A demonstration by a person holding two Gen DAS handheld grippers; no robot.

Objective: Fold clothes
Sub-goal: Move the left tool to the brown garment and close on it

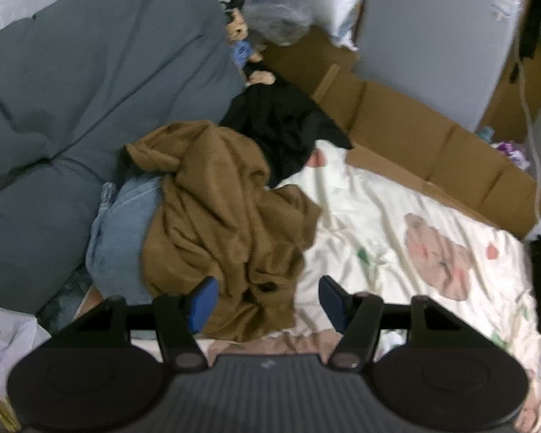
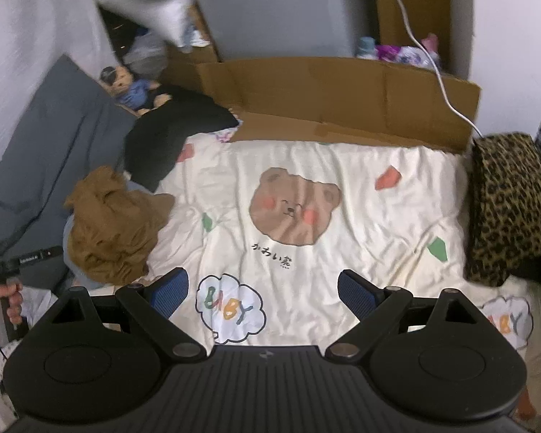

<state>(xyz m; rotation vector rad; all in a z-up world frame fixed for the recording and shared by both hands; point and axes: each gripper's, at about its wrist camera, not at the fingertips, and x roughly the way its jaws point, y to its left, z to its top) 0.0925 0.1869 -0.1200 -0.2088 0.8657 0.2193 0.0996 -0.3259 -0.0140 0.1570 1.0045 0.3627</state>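
Note:
A crumpled brown garment (image 1: 227, 223) (image 2: 115, 223) lies in a heap on the left part of the cream bear-print blanket (image 1: 396, 223) (image 2: 306, 166). Light blue jeans (image 1: 122, 231) lie under it, and a black garment (image 1: 281, 133) (image 2: 169, 133) sits beyond it. A folded leopard-print garment (image 2: 508, 209) rests at the blanket's right edge. My left gripper (image 1: 268, 290) hovers open over the near edge of the brown garment, nothing between its fingers. My right gripper (image 2: 263, 285) is open above the blanket's "BABY" cloud print, empty.
A grey quilt (image 1: 90, 108) (image 2: 47, 151) fills the left side. Flattened cardboard (image 1: 432, 151) (image 2: 342, 97) borders the far edge of the blanket. A stuffed toy (image 1: 245, 47) (image 2: 133, 90) lies by it. A white cable (image 2: 432, 57) hangs at the right. A hand (image 2: 0, 306) shows at far left.

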